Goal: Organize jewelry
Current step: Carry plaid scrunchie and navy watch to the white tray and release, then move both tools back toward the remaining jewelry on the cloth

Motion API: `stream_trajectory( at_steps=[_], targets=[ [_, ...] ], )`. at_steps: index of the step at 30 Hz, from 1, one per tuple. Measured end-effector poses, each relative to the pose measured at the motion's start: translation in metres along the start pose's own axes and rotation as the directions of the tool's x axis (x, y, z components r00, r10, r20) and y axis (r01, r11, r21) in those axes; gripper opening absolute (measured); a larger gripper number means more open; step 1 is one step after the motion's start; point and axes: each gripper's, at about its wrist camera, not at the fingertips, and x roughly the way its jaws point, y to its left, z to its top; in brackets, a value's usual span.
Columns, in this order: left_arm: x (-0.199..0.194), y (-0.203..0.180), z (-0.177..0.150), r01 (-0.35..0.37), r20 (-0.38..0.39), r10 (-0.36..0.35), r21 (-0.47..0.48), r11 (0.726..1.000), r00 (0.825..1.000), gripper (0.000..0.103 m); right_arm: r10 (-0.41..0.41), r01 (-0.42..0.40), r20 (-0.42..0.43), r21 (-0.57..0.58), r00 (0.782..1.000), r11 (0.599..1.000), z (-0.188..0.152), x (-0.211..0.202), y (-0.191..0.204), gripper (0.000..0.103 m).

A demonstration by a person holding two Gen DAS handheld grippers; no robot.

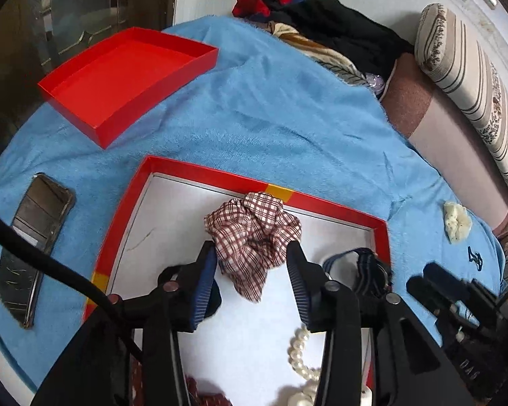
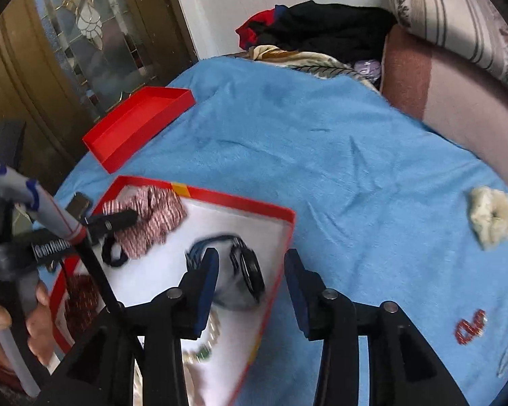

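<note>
A red box with a white floor (image 1: pixel 186 209) (image 2: pixel 281 213) lies on the blue blanket. In it lie a plaid red-and-white scrunchie (image 1: pixel 254 233) (image 2: pixel 152 216), a dark watch with a blue strap (image 1: pixel 362 267) (image 2: pixel 247 267), a pearl necklace (image 1: pixel 299 355), a black hair tie (image 2: pixel 113 257) and dark red beads (image 2: pixel 79 301). My left gripper (image 1: pixel 252 264) is open, its fingers either side of the scrunchie, just above it. My right gripper (image 2: pixel 250 277) is open and empty over the box's right edge, near the watch. A cream scrunchie (image 1: pixel 457 221) (image 2: pixel 492 218) lies on the blanket to the right.
The red box lid (image 1: pixel 125 77) (image 2: pixel 139 125) lies open side up at the far left. A black phone (image 1: pixel 34 247) lies left of the box. A pile of clothes (image 1: pixel 321 23) and a striped bolster (image 1: pixel 474 88) lie at the back. A red bead item (image 2: pixel 469 326) lies at the right.
</note>
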Motion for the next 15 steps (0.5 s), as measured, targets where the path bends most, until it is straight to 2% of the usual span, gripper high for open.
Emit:
stream_trajectory(
  at_steps=[4,5,6,8,10,15],
  targets=[
    [-0.027,-0.009,-0.014,-0.047,0.048,0.046,0.026,0.999,0.998,0.042,0.002,-0.001,-0.074,0.008,0.997,1.000,-0.028,0.006,0.000,0.043],
    [-0.035,-0.011,-0.019,-0.057,0.066,0.055,0.030,0.998,0.996,0.042,-0.010,0.011,-0.088,0.002,0.996,1.000,-0.035,0.009,0.002,0.039],
    [-0.041,-0.013,-0.022,-0.063,0.077,0.060,0.033,0.997,0.995,0.042,-0.025,0.025,-0.101,-0.004,0.995,1.000,-0.039,0.012,0.004,0.034],
    [-0.057,-0.016,-0.031,-0.077,0.106,0.073,0.038,0.996,0.992,0.042,-0.040,0.039,-0.135,-0.010,0.990,0.999,-0.048,0.019,0.006,0.011],
    [-0.069,-0.019,-0.038,-0.089,0.128,0.084,0.038,0.995,0.988,0.042,-0.031,0.031,-0.128,-0.006,0.991,1.000,-0.053,0.016,0.007,0.008],
    [-0.089,-0.030,-0.055,-0.130,0.155,0.119,0.059,0.990,0.981,0.043,-0.030,0.035,-0.144,0.028,0.989,0.999,-0.067,0.005,0.004,0.007]
  ],
)
